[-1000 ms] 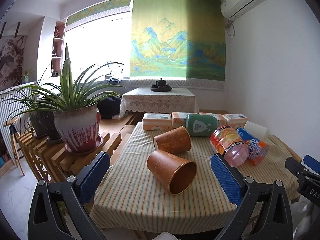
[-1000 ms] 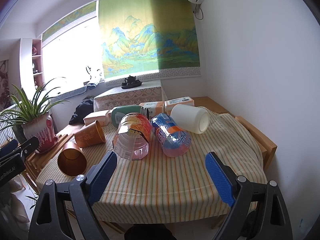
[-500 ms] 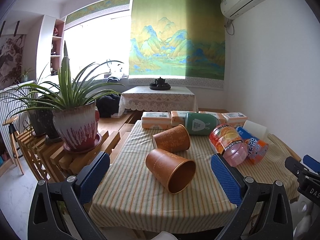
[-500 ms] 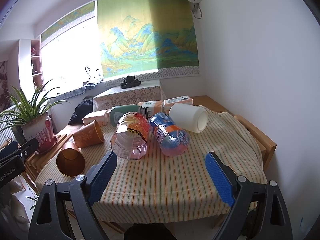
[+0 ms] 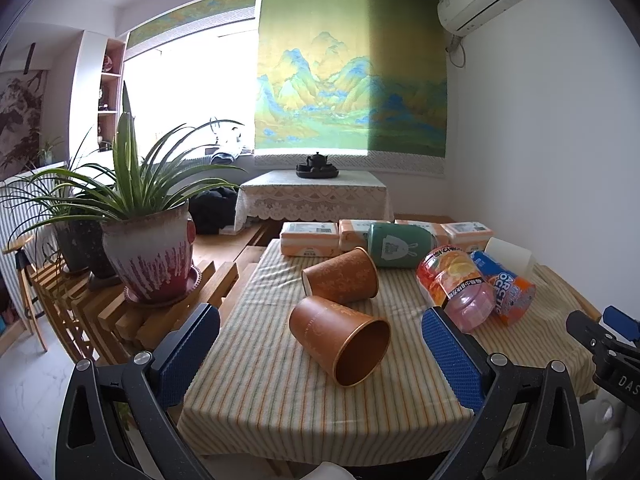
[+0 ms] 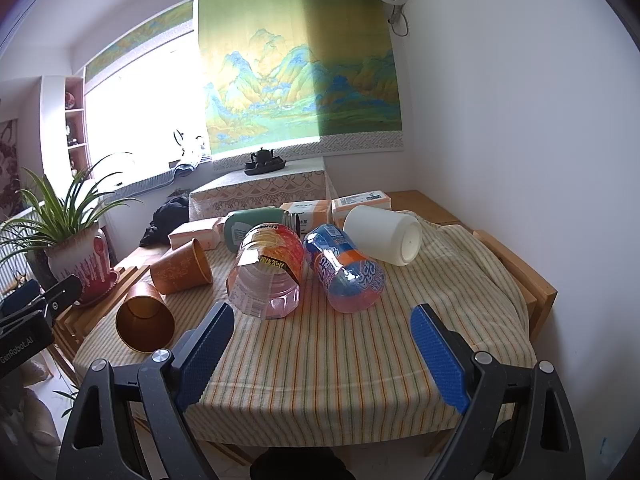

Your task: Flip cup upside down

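Observation:
Several cups lie on their sides on the striped tablecloth [image 5: 280,392]. The nearest brown cup [image 5: 338,338] has its mouth toward me; it also shows in the right wrist view [image 6: 145,318]. A second brown cup [image 5: 342,276] lies behind it. A clear cup with a red label [image 6: 266,276], a blue and orange cup [image 6: 348,274], a white cup [image 6: 382,234] and a green cup [image 5: 400,244] lie further right. My left gripper [image 5: 320,354] is open and empty in front of the nearest brown cup. My right gripper [image 6: 322,354] is open and empty near the table's front edge.
Tissue packs [image 5: 308,238] line the table's far edge. A large potted plant [image 5: 150,252] stands on wooden slats left of the table. A wall is close on the right. A lace-covered table with a teapot [image 5: 316,160] stands behind.
Both grippers have drifted slightly; the table and cups sit a little higher and nearer in the views. Nothing was grasped or moved.

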{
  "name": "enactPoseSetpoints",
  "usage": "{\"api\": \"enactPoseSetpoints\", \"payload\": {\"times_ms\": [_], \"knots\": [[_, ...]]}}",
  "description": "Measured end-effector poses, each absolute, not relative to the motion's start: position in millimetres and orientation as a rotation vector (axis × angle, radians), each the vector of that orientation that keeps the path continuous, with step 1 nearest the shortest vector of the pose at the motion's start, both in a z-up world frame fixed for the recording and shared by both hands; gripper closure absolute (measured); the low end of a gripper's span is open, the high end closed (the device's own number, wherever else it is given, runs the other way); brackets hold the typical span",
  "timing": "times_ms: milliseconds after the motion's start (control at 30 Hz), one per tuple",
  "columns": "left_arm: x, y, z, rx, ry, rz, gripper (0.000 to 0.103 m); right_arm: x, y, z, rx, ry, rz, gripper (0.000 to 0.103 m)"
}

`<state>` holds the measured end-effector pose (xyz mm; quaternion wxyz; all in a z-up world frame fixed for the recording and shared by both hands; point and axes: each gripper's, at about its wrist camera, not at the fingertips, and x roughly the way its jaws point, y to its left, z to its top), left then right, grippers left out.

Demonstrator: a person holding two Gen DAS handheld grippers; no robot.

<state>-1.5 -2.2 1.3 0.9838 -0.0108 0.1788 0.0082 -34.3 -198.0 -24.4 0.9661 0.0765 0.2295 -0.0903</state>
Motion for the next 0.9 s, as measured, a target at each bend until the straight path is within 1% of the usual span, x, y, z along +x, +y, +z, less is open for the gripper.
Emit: {"api": "enactPoseSetpoints", "payload": {"times_ms": [900], "knots": [[5.0,-2.5,-4.9,-0.026,0.377,0.012,0.001,-29.9,-198.2,-29.9,0.165,0.484,-0.182,0.016]]}}
